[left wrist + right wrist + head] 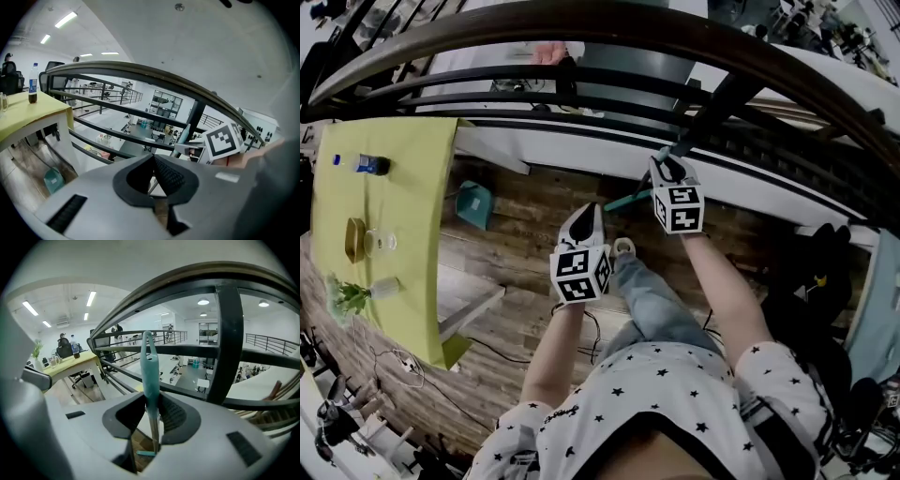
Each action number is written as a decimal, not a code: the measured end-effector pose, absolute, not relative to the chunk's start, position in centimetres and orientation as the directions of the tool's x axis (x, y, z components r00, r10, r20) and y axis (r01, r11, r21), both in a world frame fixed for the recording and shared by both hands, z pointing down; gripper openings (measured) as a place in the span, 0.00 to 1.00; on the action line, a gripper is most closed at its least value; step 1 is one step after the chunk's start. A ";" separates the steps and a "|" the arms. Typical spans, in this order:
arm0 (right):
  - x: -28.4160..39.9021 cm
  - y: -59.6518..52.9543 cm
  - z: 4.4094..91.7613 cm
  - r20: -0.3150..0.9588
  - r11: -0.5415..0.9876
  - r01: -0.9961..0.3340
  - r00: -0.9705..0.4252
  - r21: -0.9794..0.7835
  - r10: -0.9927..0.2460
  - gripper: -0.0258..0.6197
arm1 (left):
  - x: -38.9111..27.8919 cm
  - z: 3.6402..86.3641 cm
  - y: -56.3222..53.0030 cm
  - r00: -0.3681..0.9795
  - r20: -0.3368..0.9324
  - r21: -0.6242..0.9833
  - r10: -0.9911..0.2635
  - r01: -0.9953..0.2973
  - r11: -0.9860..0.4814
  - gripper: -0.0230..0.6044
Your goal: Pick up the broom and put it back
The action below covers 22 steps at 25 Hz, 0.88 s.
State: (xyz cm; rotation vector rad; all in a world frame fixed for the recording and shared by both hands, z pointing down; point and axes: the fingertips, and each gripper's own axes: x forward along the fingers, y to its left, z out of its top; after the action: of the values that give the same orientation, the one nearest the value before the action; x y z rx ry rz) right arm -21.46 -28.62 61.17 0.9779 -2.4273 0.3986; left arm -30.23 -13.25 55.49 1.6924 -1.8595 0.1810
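The broom's teal handle (150,366) stands upright between the jaws of my right gripper (151,406), which is shut on it. In the head view that gripper (668,169) is up at the black railing (581,37), and the broom shaft (626,199) slants down to the left below it. My left gripper (585,217) hangs lower and to the left, apart from the broom. Its jaws (153,156) meet at the tips with nothing between them. The left gripper view also shows the right gripper's marker cube (224,140) and the broom handle (194,133). The broom head is hidden.
A teal dustpan (475,204) lies on the wood floor beside the table with the yellow cloth (412,281), which bears a bottle (361,164) and glasses. A thick black post (722,103) of the railing stands just right of the right gripper. A cable (492,349) runs over the floor.
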 end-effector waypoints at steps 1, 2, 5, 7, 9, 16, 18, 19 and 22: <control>-21.6 -29.0 61.7 0.545 0.700 -0.709 -0.621 -0.084 -0.563 0.17 | -30.3 55.8 -13.6 0.007 0.519 0.294 -0.855 -0.940 0.171 0.06; -21.6 -29.4 62.1 0.550 0.699 -0.710 -0.618 -0.083 -0.562 0.17 | -30.4 56.1 -13.9 0.009 0.522 0.294 -0.853 -0.941 0.169 0.06; -21.9 -30.8 62.9 0.554 0.689 -0.719 -0.609 -0.085 -0.568 0.17 | -30.9 56.9 -14.8 0.014 0.526 0.298 -0.851 -0.939 0.169 0.06; -22.4 -31.6 63.5 0.560 0.683 -0.725 -0.603 -0.089 -0.568 0.17 | -31.4 57.3 -15.3 0.014 0.528 0.303 -0.849 -0.937 0.173 0.06; -22.7 -32.3 64.3 0.568 0.676 -0.730 -0.598 -0.095 -0.566 0.17 | -31.7 57.8 -15.7 0.014 0.532 0.305 -0.847 -0.936 0.176 0.06; -23.4 -35.9 65.8 0.563 0.632 -0.769 -0.566 -0.098 -0.602 0.17 | -32.6 59.0 -16.8 0.014 0.539 0.319 -0.842 -0.929 0.188 0.06; -23.5 -36.9 66.3 0.560 0.620 -0.779 -0.557 -0.096 -0.613 0.18 | -32.9 59.5 -16.9 0.016 0.545 0.323 -0.839 -0.927 0.192 0.06; -23.6 -37.4 66.5 0.560 0.614 -0.784 -0.552 -0.094 -0.618 0.18 | -33.0 59.8 -17.0 0.018 0.548 0.324 -0.836 -0.926 0.193 0.06; -23.7 -38.9 67.3 0.566 0.597 -0.797 -0.532 -0.084 -0.630 0.18 | -33.4 60.6 -17.4 0.022 0.555 0.328 -0.832 -0.924 0.195 0.06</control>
State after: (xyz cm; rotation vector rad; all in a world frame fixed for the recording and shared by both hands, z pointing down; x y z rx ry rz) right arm -23.74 -38.89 67.27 1.1329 -2.3407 0.4607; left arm -33.40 -17.37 60.59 1.6448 -1.8146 0.1796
